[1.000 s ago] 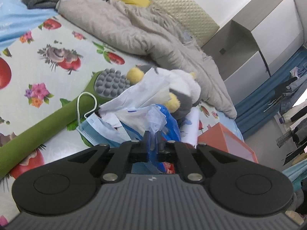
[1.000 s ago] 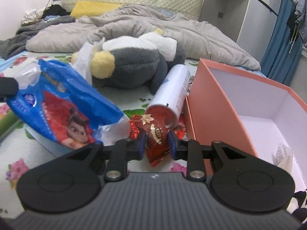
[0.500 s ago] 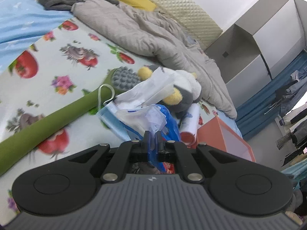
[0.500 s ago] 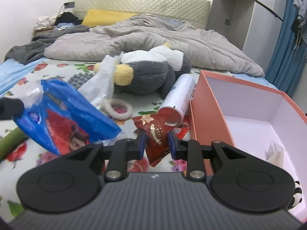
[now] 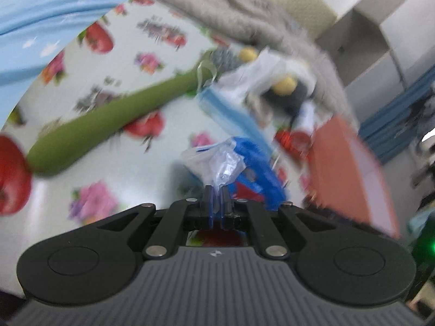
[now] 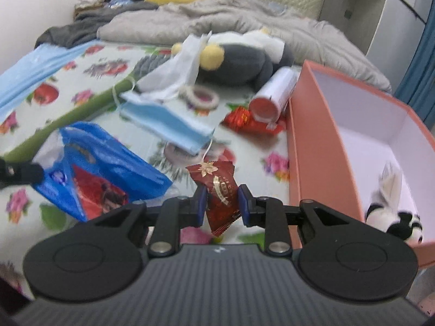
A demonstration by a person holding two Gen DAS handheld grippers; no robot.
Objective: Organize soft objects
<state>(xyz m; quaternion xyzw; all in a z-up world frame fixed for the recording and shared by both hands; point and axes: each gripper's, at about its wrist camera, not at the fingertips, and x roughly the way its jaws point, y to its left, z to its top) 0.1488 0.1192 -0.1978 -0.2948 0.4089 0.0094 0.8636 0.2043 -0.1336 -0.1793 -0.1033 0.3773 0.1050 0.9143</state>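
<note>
My left gripper (image 5: 216, 190) is shut on the clear top edge of a blue snack bag (image 5: 252, 163) and holds it above the floral sheet; the bag also shows in the right wrist view (image 6: 108, 163). My right gripper (image 6: 221, 199) is shut on a dark red candy wrapper (image 6: 221, 190), lifted off the bed. The open orange box (image 6: 312, 146) stands to the right, with a black-and-white plush (image 6: 394, 217) inside. A grey-and-white plush penguin (image 6: 239, 57), a blue face mask (image 6: 165, 119) and a white tissue (image 6: 176, 68) lie on the bed.
A green massage stick (image 5: 108, 119) lies across the sheet at the left. A white can with a red end (image 6: 274, 92) and another red wrapper (image 6: 244, 119) lie by the box. A hair tie (image 6: 201, 97), grey duvet (image 6: 217, 19) and blue cloth (image 6: 35, 65) are further back.
Both grippers have lifted and pulled back from the pile with what they hold. The blue bag has come off the mask, which now lies uncovered. The left view is motion-blurred.
</note>
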